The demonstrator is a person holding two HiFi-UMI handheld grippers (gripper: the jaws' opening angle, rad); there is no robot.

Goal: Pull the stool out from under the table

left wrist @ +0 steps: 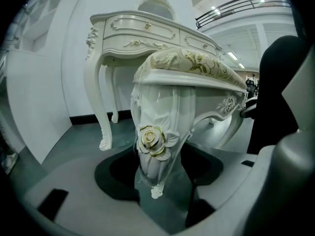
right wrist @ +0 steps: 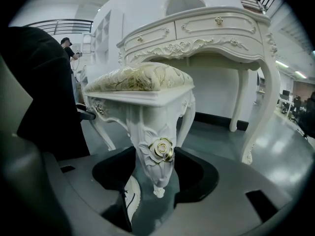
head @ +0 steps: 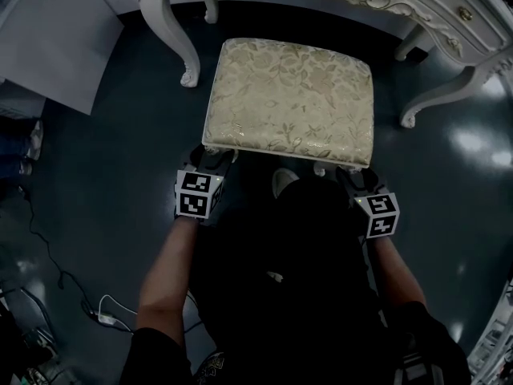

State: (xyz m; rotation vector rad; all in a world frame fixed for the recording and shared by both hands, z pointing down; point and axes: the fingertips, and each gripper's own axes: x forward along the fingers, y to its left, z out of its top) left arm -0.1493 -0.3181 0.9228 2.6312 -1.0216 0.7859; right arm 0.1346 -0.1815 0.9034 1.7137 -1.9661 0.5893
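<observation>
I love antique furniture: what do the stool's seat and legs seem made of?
Seat: apparently woven brocade fabric, cream with a shiny leaf pattern. Legs: carved wood or moulded resin, can't tell which, painted glossy white with gilded roses.

Left tool [head: 210,163]: jaws clamped on a stool leg [left wrist: 155,151], left forearm [head: 168,271] stretched forward. Right tool [head: 357,181]: jaws clamped on the second stool leg [right wrist: 157,156], right forearm [head: 397,275] likewise.

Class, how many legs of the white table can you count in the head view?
4 table legs: near left, far left, near right, far right. None seems hidden.
</observation>
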